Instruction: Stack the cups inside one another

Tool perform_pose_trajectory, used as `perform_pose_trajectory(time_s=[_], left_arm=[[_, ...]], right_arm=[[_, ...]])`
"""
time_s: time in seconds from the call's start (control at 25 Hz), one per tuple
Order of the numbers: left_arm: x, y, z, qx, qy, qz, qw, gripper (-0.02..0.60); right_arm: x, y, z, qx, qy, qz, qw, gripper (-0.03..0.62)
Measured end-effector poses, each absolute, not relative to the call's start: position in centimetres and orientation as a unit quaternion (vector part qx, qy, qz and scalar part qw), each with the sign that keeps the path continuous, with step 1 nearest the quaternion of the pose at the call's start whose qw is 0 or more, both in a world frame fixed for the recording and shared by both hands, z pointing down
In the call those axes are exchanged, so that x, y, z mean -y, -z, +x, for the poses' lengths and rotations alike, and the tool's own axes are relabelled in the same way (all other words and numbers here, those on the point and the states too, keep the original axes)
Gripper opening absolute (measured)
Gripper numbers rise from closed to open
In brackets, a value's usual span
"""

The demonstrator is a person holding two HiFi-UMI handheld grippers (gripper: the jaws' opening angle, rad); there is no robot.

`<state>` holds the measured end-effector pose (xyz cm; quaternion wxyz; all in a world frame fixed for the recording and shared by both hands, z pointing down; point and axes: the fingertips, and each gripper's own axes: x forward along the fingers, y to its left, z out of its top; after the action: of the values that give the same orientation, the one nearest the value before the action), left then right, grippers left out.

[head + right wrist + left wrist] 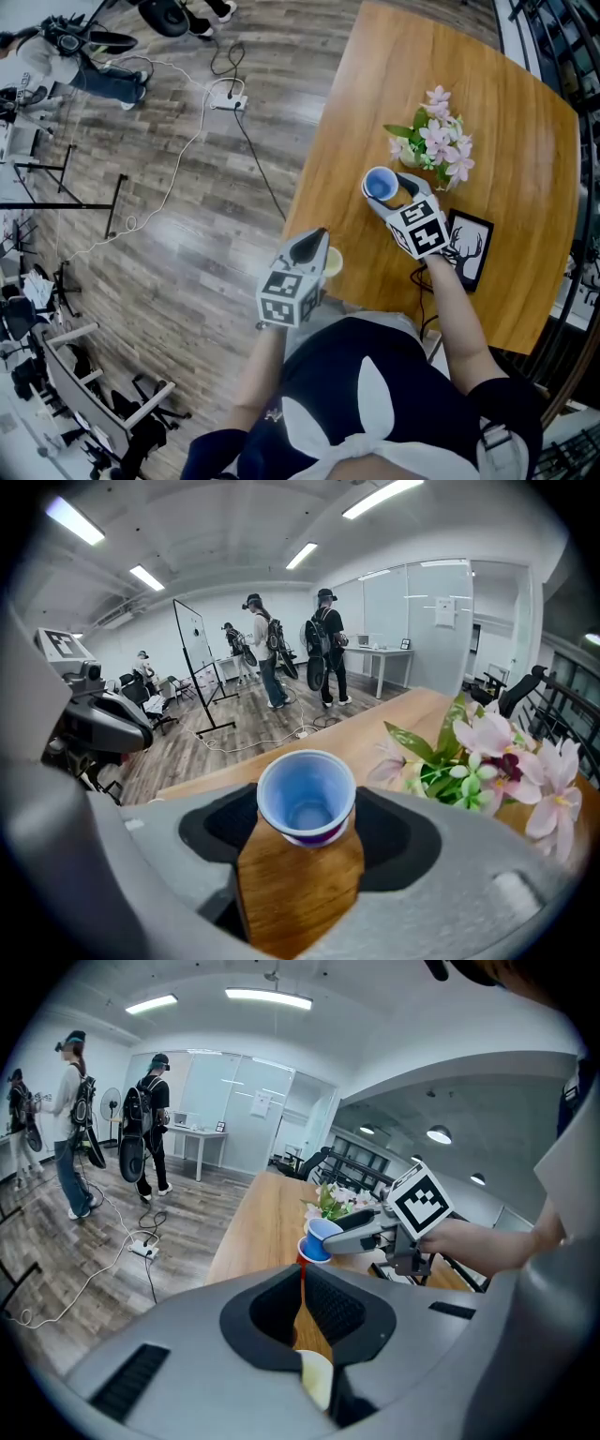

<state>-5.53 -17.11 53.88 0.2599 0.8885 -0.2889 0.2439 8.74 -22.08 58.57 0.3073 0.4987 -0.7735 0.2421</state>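
right gripper (pixel 392 195) grasps the blue cup (pixel 380 185) far right by the flowers (pixel 436 141). left gripper (pixel 314 240), clenched and empty, hangs over the near yellow cup (pixel 333 264). next, probably: nest them, rims aligned.

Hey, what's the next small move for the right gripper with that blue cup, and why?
Probably ease the right gripper slightly lower, then open it. Its jaws hold the blue cup, whose base seems to sit in the red cup beside the flowers, so only seating and release look left.
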Motion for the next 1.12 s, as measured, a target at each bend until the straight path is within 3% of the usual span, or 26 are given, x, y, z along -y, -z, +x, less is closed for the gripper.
perform_pose_trajectory(time_s=[1.12], left_arm=[[15.9, -53.9, -5.8, 0.302, -0.242, 0.884, 0.262, 0.026]], right_arm=[[21.3, -57.6, 8.6, 0.783, -0.230, 0.492, 0.304, 0.334]])
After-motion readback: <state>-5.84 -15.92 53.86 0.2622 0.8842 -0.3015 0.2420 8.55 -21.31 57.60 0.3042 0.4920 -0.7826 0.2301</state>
